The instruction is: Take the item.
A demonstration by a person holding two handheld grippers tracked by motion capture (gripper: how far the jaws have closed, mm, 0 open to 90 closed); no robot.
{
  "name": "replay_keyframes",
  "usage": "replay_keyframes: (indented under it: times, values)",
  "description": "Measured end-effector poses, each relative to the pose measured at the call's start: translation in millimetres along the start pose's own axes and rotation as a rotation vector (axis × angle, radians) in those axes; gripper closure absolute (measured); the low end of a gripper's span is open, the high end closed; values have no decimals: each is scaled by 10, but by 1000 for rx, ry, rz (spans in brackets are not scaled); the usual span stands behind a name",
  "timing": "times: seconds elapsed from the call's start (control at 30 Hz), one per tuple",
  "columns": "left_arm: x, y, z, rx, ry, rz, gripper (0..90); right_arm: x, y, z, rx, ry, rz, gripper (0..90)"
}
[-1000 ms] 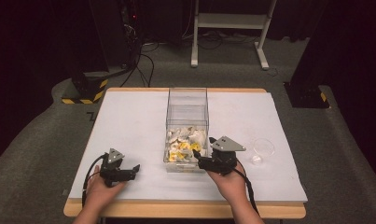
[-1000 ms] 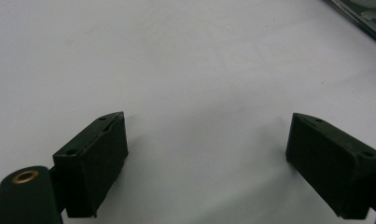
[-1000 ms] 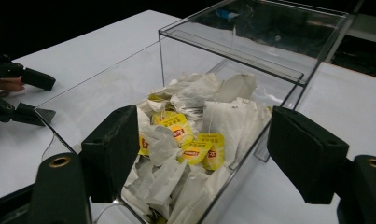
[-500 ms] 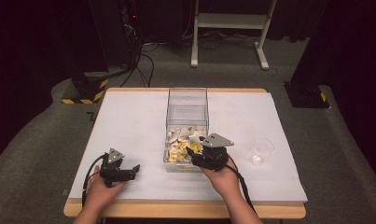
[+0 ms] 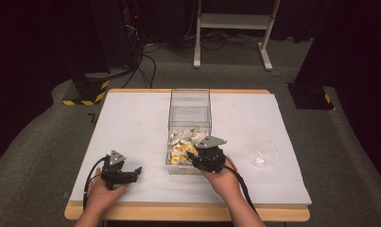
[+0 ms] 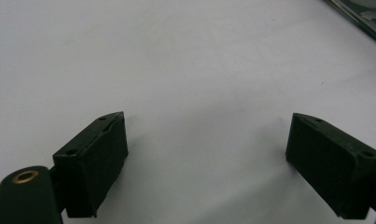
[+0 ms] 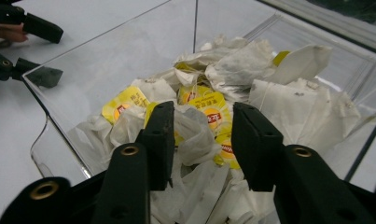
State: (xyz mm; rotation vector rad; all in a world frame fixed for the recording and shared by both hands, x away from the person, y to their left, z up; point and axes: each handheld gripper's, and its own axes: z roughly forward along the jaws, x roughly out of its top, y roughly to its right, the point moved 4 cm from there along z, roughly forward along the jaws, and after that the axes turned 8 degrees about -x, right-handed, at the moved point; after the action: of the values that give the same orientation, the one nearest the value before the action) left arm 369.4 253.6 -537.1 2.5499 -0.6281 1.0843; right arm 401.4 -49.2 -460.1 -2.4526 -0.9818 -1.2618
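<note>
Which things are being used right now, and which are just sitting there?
In use:
right tool, jaws apart over the tea bags
tea bags
clear box

Just sitting:
left tool, open on the table
small clear dish

The clear box (image 5: 190, 113) stood mid-table, its 4 walls blocking sideways entry; tea bags (image 7: 209, 112) crowded its near end. White tabletop (image 5: 131, 123) lay bare to its left. A small clear dish (image 5: 266, 149) sat right of it.

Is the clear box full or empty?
Partly full: tea bags heap at the clear box's near end; its far end looks bare.
</note>
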Motion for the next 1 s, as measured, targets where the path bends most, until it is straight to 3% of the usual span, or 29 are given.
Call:
replay_keyframes:
  times: [0.2,0.57,1.0]
  values:
    - [0,-1,0,0,0,1,129,-26,2,21,-5,-21,-9,676]
    - [0,0,0,0,0,0,129,-57,30,-1,-4,-32,-15,880]
    - [0,-2,-1,0,0,2,129,-89,45,-45,-17,17,-2,900]
